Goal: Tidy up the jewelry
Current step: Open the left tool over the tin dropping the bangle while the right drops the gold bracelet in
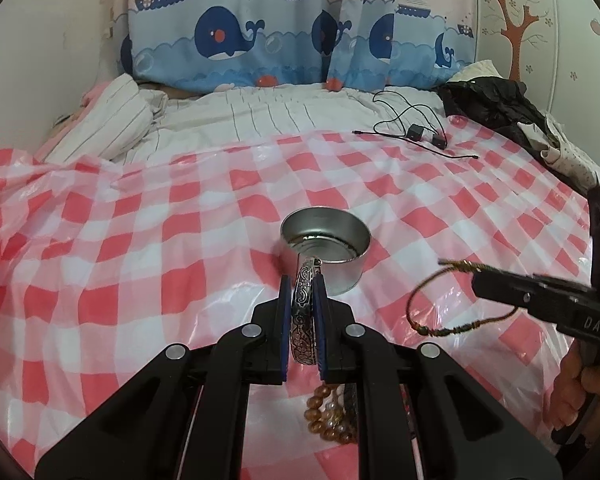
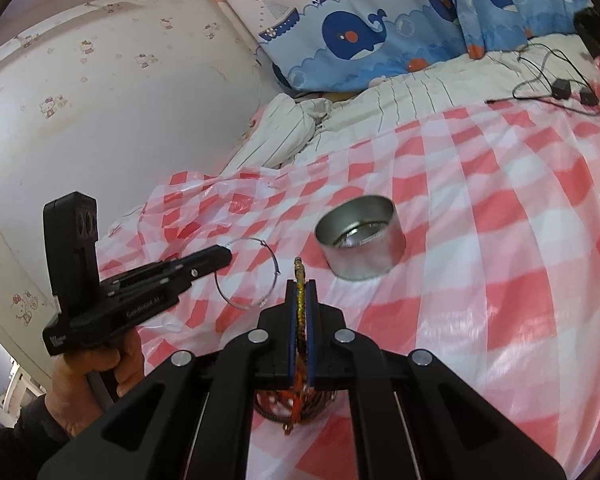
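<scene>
Beaded bracelets lie nearest on the bed; left gripper fingers clamp silver bangle; right gripper fingers pinch cord bracelet; carry each over tin rim, then release.

Bed under checked plastic sheet, metal tin, black cables, beaded bracelets

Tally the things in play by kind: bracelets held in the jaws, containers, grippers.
Held bracelets: 2, silver bangle and cord bracelet
Metal tin: 1
Grippers: 2, left gripper and right gripper
Total: 5
Loose bead pile: too hidden to count.
</scene>
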`<move>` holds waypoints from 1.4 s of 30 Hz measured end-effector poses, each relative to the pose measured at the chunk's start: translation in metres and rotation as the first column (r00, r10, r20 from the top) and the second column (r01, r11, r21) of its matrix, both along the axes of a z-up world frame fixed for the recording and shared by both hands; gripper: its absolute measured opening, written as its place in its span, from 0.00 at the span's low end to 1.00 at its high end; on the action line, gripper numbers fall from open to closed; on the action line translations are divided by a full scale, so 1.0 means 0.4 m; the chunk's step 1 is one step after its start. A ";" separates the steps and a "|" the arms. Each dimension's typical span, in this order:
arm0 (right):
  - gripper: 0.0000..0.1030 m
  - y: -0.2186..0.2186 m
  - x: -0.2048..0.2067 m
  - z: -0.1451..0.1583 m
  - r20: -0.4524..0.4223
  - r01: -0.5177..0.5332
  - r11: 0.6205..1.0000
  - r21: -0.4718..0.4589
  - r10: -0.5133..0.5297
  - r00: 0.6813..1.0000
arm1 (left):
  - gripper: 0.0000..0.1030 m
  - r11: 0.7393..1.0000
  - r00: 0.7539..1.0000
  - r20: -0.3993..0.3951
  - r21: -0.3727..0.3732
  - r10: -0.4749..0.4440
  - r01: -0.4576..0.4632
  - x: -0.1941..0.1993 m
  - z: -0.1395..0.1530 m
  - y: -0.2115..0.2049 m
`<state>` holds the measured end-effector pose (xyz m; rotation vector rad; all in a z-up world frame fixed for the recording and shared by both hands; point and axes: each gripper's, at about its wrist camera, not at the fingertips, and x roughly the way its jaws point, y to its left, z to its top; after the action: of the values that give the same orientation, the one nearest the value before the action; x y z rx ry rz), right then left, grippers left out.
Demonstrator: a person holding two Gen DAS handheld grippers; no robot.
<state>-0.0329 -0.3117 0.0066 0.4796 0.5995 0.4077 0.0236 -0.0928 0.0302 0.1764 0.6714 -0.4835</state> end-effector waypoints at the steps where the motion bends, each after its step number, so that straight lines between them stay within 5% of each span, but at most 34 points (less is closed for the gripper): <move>1: 0.05 -0.002 0.003 0.003 0.003 -0.004 1.000 -0.002 0.004 1.000 | 0.09 1.000 1.000 0.004 0.003 -0.003 0.003 0.000 0.000 -0.007; 9: 0.05 -0.014 0.022 0.001 0.001 -0.007 1.000 0.016 0.007 1.000 | 0.09 1.000 1.000 0.018 0.014 -0.011 0.010 0.000 -0.002 -0.041; 20: 0.05 -0.023 0.144 0.058 0.023 0.002 1.000 -0.029 -0.001 1.000 | 0.09 0.976 0.995 -0.086 -0.214 -0.054 0.034 0.156 0.003 -0.056; 27: 0.05 -0.028 0.274 0.033 -0.019 0.018 1.000 -0.021 -0.018 1.000 | 0.10 0.970 0.977 -0.201 -0.242 -0.070 0.020 0.292 -0.075 -0.089; 29: 0.05 -0.016 0.314 0.005 -0.056 0.004 1.000 -0.019 -0.005 0.998 | 0.21 0.973 0.972 -0.231 -0.232 -0.039 -0.016 0.314 -0.097 -0.078; 32: 0.05 0.022 0.376 -0.053 -0.157 -0.005 0.989 -0.146 -0.018 0.987 | 0.40 0.968 0.967 -0.255 -0.239 0.017 -0.080 0.330 -0.107 -0.031; 34: 0.06 0.014 0.376 -0.065 -0.169 0.025 0.983 -0.182 -0.056 0.984 | 0.42 0.963 0.966 -0.255 -0.251 0.035 -0.101 0.329 -0.098 -0.004; 38: 0.30 -0.016 0.304 -0.041 -0.135 0.049 0.978 -0.202 -0.077 0.988 | 0.52 0.957 0.965 -0.251 -0.252 0.080 -0.145 0.295 -0.079 0.048; 42: 0.32 -0.037 0.177 -0.044 -0.151 0.030 0.979 -0.202 -0.061 0.987 | 0.54 0.977 0.968 -0.241 -0.181 0.069 -0.114 0.212 -0.085 0.052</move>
<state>0.0379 -0.3265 -0.0109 0.3344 0.7716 0.2640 0.1083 -0.0719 -0.0038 -0.0972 0.8542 -0.4812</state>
